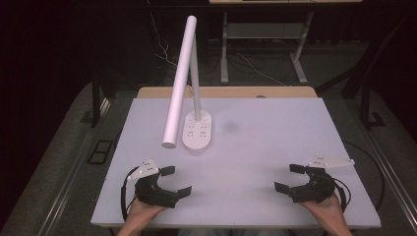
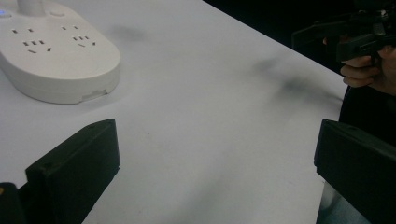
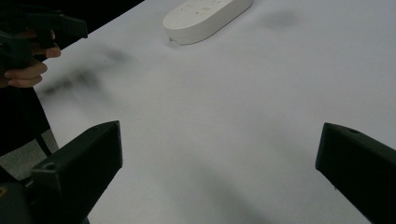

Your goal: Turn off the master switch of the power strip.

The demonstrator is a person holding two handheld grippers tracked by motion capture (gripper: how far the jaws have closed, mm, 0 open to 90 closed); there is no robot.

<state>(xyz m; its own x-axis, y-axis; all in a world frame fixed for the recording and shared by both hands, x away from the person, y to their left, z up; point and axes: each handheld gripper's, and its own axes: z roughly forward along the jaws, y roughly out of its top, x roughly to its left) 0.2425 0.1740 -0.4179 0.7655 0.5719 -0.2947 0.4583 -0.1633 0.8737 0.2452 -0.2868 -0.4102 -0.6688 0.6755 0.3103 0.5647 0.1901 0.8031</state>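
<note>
Both tools wait spread and empty near a desk lamp (image 1: 189, 88) on the tabletop (image 1: 255, 152).
Left tool (image 1: 178, 181) lies nearer; a steady approach to the lamp's base (image 2: 56, 58) looks wise, with right tool (image 1: 289, 178) clear.

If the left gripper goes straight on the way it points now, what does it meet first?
Probably nothing: the left gripper points across the bare white table; the lamp base lies off to the side.

The lamp (image 1: 196, 132) stands on the surface (image 1: 275, 147), left of centre toward the far edge. The left gripper (image 1: 176, 181) sits near the front left, the right gripper (image 1: 289, 178) near the front right, well apart.
</note>
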